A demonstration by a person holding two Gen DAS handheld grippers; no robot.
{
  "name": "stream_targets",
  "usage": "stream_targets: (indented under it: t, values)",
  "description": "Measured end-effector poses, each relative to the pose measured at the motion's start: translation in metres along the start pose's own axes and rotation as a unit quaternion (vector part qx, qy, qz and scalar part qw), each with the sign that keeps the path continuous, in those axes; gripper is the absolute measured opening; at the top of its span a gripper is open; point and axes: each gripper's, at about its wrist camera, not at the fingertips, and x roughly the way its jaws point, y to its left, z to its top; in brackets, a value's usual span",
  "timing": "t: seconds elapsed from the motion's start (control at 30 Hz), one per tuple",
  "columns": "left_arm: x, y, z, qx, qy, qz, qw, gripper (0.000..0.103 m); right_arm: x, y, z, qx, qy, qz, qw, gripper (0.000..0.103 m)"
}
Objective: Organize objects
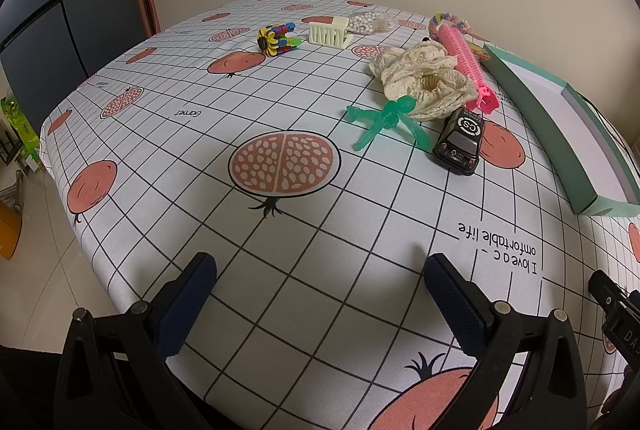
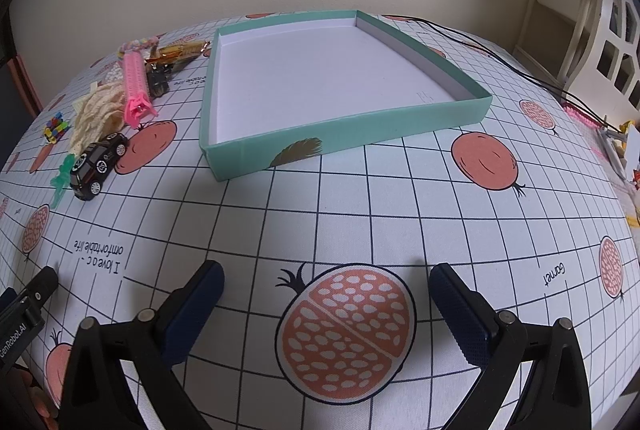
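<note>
A shallow mint-green box with a white inside stands empty on the patterned tablecloth; its long wall shows at the right in the left wrist view. Left of it lie a black toy car, a green plastic figure, a cream lace cloth, a pink hair roller clip, a cream claw clip and a colourful sunflower block toy. My left gripper and my right gripper hover open over the near tablecloth, both empty.
A bag of white beads and a pastel braided ring lie at the back. A gold clip rests near the box's far left corner. A black cable runs behind the box. White furniture stands at right.
</note>
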Motion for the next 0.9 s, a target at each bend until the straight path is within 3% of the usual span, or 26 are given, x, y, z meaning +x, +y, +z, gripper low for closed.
stream_targets:
  t: [0.6, 0.9]
  values:
    - [0.001, 0.000, 0.001, -0.004, 0.005, 0.004, 1.0000, 0.103, 0.000, 0.000, 0.000, 0.000, 0.001, 0.000, 1.000, 0.103]
    - [0.002, -0.001, 0.012, -0.005, 0.020, -0.017, 0.9996, 0.103, 0.000, -0.002, 0.005, 0.008, 0.008, 0.007, 1.000, 0.103]
